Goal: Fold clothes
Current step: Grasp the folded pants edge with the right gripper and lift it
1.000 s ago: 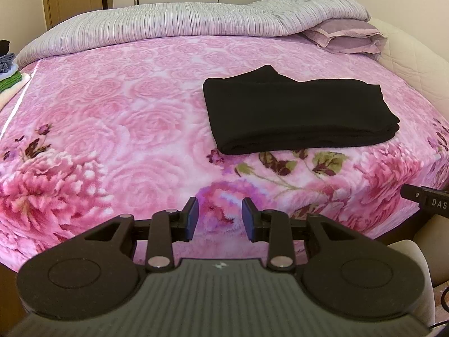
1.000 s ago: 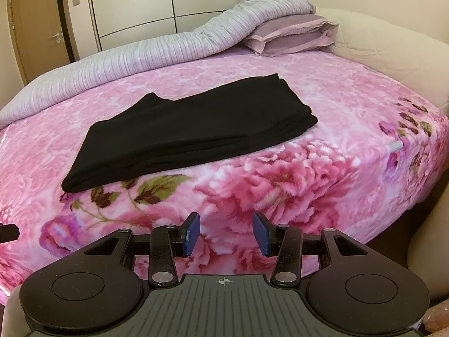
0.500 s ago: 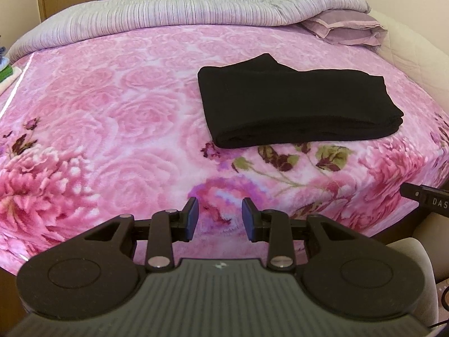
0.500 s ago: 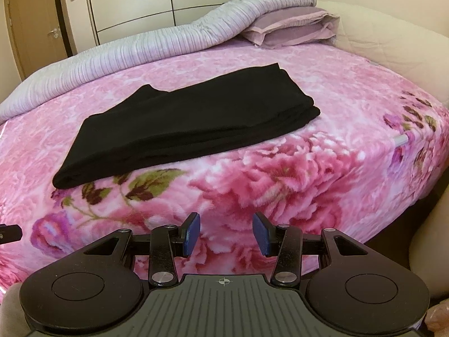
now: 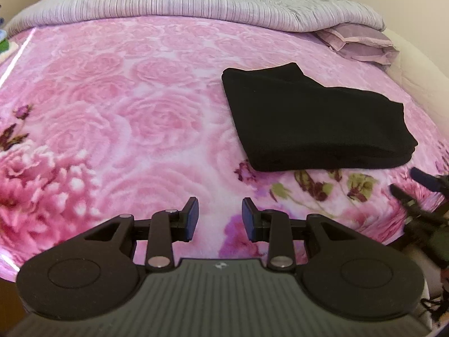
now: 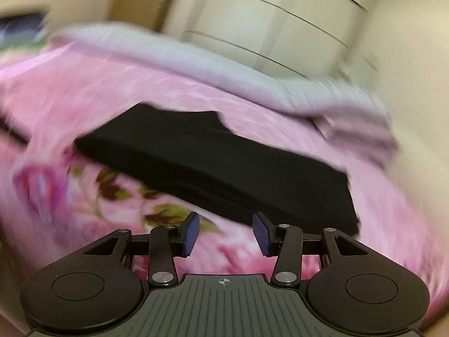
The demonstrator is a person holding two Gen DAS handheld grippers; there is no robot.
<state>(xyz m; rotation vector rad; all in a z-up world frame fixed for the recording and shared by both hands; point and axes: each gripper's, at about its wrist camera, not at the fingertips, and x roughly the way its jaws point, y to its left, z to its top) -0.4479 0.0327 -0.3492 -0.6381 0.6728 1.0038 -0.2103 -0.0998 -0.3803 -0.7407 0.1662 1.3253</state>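
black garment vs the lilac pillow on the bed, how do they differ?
The black garment is plain black, folded flat, lying on the pink floral blanket near the front edge. The lilac pillow is pale purple, puffier, lying at the far end, partly under the striped grey duvet. Neither is touched by any fingers.

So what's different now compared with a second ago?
Both tongs have come closer to the black folded garment. The right tongs have rolled, so their view is tilted and blurred, and they now sit near the garment's front edge. The left tongs moved in over the pink floral blanket. Nothing was grasped; both stay open and empty, and the garment lies unchanged.
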